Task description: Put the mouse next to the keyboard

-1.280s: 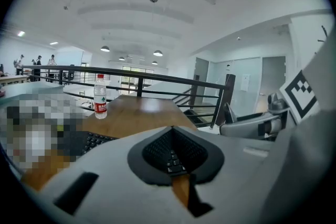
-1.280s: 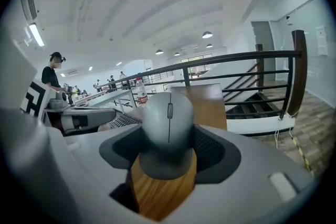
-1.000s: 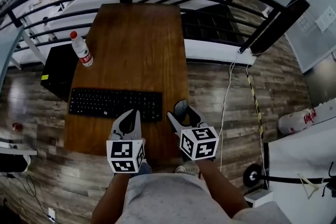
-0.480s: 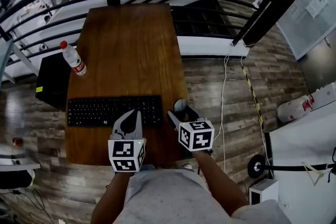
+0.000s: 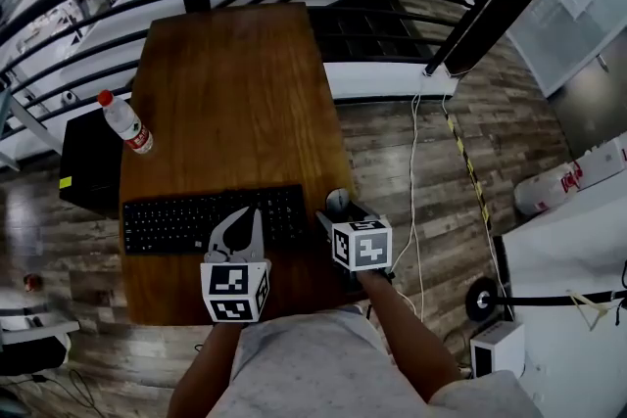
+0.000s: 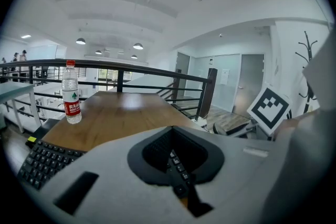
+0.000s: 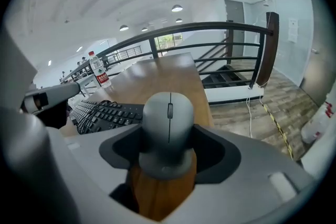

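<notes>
Mouse (image 7: pixel 168 119) sits clamped in the R gripper (image 5: pixel 343 213), jaws pressing its rear on both sides, scroll wheel facing away from me. It's over the table (image 5: pixel 235 83) at the near right edge, just beside the right end of the keyboard (image 5: pixel 211 218); can't tell if it's touching the wood.

Vs 1 s ago: R gripper's marker cube (image 5: pixel 361 244) has come in closer to the kbd's end, mouse with it, grip unchanged. L gripper (image 5: pixel 253 215) hasn't shifted, over the kbd's front edge, jaws pressed together w/ nothing between them. The head cam has swung, so table and bottle (image 5: pixel 124 123) sit further left and lower in the head view.

Writing: the bottle, standing at the table's left edge well beyond the kbd, has a red label w/ white characters and a green mark above, too small to read. Black box (image 5: pixel 88 162) left of the table has a yellow tag (image 5: pixel 65 182), not legible.
</notes>
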{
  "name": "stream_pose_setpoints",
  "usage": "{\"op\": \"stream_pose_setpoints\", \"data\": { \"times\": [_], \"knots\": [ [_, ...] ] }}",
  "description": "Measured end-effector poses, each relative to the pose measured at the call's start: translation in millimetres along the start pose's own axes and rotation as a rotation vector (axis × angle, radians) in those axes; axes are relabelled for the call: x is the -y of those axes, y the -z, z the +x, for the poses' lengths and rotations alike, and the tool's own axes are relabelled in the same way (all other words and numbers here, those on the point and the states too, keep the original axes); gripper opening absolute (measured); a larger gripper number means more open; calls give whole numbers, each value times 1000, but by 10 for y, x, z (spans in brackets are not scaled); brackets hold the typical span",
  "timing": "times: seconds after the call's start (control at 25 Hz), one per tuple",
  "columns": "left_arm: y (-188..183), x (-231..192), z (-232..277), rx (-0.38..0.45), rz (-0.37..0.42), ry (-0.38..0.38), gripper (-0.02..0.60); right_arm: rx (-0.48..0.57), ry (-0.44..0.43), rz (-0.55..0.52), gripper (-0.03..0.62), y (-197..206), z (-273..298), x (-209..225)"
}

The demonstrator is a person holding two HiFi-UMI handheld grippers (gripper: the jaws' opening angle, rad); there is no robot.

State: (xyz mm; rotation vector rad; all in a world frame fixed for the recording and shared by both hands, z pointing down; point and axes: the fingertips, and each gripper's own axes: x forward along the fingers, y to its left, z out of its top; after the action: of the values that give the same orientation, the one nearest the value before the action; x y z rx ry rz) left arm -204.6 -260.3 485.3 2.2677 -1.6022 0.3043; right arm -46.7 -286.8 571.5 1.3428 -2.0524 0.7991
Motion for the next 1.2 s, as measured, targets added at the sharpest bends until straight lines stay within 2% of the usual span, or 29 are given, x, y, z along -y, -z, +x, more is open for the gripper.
{"op": "stream_pose_setpoints", "data": {
  "times": [0.36, 0.72, 1.2],
  "knots": [
    [63, -112, 67, -17, -1, 15, -5, -96, 66, 3, 300, 107, 220, 75],
    [118, -148, 131, -31, -2, 29, -5, -98, 104, 17, 302, 132, 350, 132],
    [175, -173, 162, -48, -13, 27, -5, -50, 150, 31, 308, 61, 415, 168]
  ]
}}
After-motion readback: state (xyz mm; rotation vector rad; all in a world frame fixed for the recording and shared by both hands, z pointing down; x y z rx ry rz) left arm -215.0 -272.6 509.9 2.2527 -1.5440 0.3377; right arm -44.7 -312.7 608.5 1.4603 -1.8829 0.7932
